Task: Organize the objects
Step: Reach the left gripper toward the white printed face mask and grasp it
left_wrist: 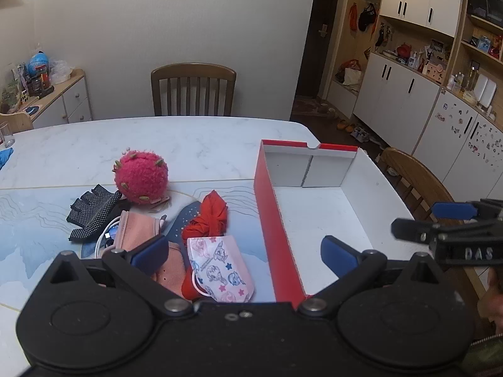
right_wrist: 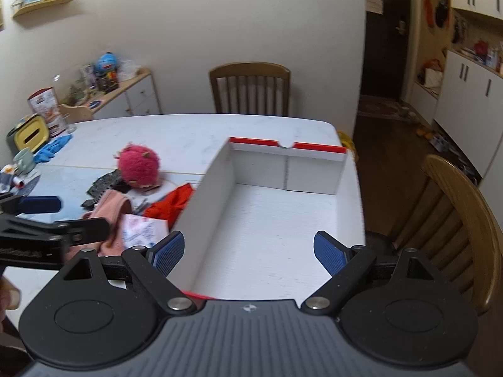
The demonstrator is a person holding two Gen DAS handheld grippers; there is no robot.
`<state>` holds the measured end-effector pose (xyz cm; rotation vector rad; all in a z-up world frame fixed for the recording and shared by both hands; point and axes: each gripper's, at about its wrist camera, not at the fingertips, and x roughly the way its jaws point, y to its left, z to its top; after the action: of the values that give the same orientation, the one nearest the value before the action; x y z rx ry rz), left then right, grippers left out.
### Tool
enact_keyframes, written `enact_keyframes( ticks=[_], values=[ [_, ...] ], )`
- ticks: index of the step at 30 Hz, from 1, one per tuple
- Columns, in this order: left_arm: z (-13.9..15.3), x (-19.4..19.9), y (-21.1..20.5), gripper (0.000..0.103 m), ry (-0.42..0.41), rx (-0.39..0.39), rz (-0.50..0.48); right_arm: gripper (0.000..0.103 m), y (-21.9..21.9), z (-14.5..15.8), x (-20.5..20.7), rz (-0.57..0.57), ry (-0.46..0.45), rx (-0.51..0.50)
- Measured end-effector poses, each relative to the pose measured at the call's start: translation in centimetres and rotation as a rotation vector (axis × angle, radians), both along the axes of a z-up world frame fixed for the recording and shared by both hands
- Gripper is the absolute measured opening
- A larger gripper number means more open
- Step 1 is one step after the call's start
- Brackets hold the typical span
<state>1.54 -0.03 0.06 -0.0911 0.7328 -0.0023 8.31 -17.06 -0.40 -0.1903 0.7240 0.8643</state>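
A: What is laid on the marble-patterned table?

B: One fuzzy pink ball, one dotted black glove, one knotted red cloth and one cartoon-printed mask are seen beside one empty red-and-white cardboard box.

A: And the grippers?

B: Left gripper and right gripper are held wide apart, empty; "DAS" is read.

Plain pale wall, wooden chair, white cabinets along dark floor.
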Motion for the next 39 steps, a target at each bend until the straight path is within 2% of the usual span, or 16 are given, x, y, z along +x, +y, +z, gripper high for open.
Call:
enact_keyframes(
  ticks=[8, 15, 20, 26, 28, 29, 30, 31, 35, 37, 39],
  values=[
    [-0.3, 0.8, 0.4, 0.102, 0.020, -0.003, 0.022, 0.090, -1.5, -1.1, 5.0, -0.145, -0.004, -0.058],
    [-0.7, 0.9, 1.4, 0.102, 0.040, -0.017, 0.070, 0.090, -2.3, -3.0, 8.0, -0.203, 0.016, -0.107],
    [-1.0, 0.9, 2.1, 0.102, 0.045, -0.025, 0.094, 0.082, -2.3, -4.6, 9.6, -0.216, 0.036, -0.146],
    [-1.5, 0.5, 2.9, 0.102, 0.043, -0.005, 0.124, 0.062, -1.6, -6.5, 10.6, -0.182, 0.088, -0.183],
    [-1.8, 0.4, 3.5, 0.102, 0.053, -0.007, 0.145, 0.051, -1.4, -6.9, 10.8, -0.163, 0.102, -0.192],
    [-2.0, 0.3, 3.8, 0.102, 0.057, -0.009, 0.148, 0.049, -1.3, -7.1, 10.9, -0.157, 0.108, -0.196],
    [-2.1, 0.2, 3.9, 0.102, 0.062, -0.010, 0.146, 0.042, -1.3, -7.4, 10.9, -0.151, 0.114, -0.202],
    [-2.3, 0.3, 4.0, 0.102, 0.067, -0.010, 0.140, 0.036, -1.0, -7.6, 11.0, -0.143, 0.119, -0.209],
    [-3.5, 0.8, 3.4, 0.102, 0.085, 0.010, 0.084, 0.026, -0.8, -8.5, 11.0, -0.126, 0.131, -0.230],
    [-4.3, 1.3, 3.0, 0.102, 0.096, 0.021, 0.049, 0.015, -0.7, -8.7, 11.0, -0.120, 0.137, -0.242],
    [-5.4, 1.9, 2.7, 0.102, 0.110, 0.034, 0.027, 0.011, -0.5, -8.9, 10.9, -0.115, 0.138, -0.250]
  ],
)
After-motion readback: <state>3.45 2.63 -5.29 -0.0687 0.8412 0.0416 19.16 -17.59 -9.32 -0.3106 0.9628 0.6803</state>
